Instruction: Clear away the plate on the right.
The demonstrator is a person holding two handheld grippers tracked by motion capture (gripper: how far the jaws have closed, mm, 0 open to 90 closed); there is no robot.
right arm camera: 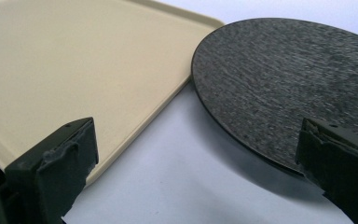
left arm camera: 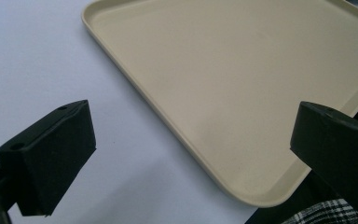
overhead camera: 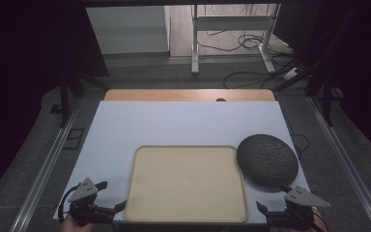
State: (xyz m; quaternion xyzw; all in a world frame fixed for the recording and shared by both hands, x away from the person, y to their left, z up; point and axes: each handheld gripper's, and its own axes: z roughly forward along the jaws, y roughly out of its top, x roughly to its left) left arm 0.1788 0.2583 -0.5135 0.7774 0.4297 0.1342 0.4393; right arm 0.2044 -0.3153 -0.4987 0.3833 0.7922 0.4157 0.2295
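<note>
Fingers (right arm camera: 51,172) spread wide; tray (right arm camera: 51,70) (perhaps empty) lies just beyond.

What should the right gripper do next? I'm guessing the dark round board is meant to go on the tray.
Probably ease the right gripper forward to the near edge of the dark round board. Its jaws stand open and empty, the board lies beside the beige tray close to its right rim, and the tray is bare.
</note>
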